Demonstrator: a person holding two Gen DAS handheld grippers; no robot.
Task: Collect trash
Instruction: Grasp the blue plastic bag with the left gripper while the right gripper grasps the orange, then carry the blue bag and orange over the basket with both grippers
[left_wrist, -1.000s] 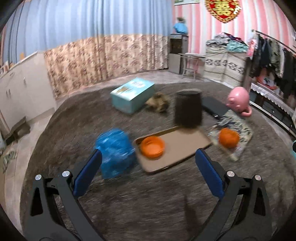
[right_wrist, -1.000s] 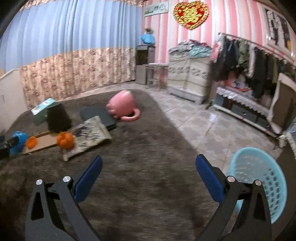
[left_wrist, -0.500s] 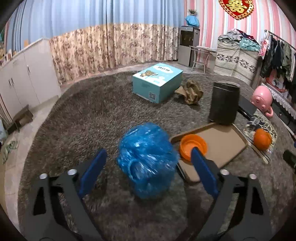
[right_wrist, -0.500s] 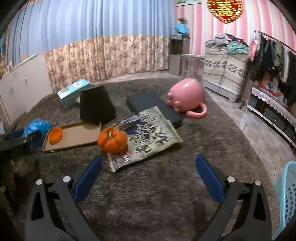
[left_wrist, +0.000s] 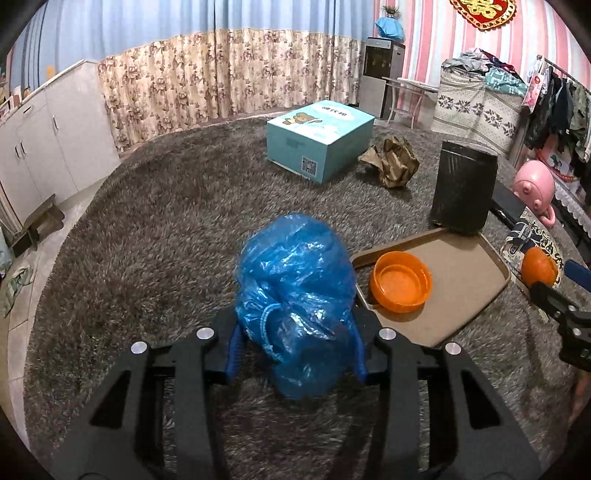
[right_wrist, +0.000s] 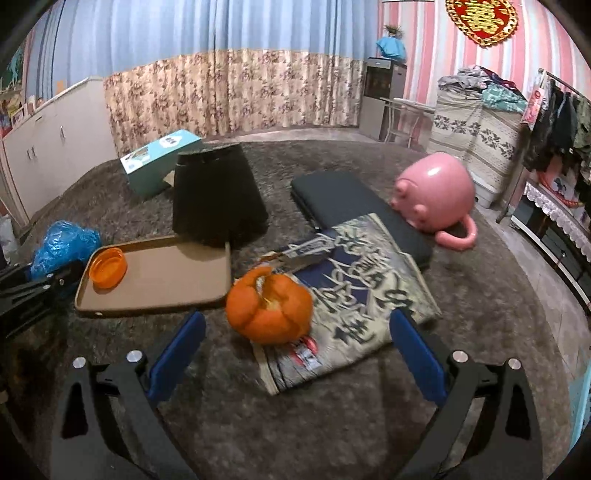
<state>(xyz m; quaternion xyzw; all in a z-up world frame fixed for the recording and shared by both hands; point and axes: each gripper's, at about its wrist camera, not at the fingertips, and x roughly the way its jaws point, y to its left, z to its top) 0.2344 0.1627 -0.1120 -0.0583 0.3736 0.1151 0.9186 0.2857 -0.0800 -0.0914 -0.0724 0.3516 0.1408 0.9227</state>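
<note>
Where the grey carpet (left_wrist: 155, 229) fills the centre of the left wrist view, a crumpled blue bag (left_wrist: 295, 291) sits low in the middle, glossy, translucent, with a knotted drawstring at its front. The left gripper (left_wrist: 295, 354) has just been closing, and its blue pads press the bag's lower sides from either hand. Just right of the bag lies a brown tray (left_wrist: 458, 284) bearing an orange lid (left_wrist: 400, 282); a black bin (left_wrist: 463, 192) stands at the tray's far corner. In the right wrist view, an orange peel (right_wrist: 269, 306), split open and curled, rests at centre on the edge of a printed sack (right_wrist: 369, 295). The right gripper (right_wrist: 295, 354) stands wide, narrowing slightly, its pads to either side of the peel and nearer the camera, clear of it. A pink pot (right_wrist: 436, 192) lies tipped at upper right.
</note>
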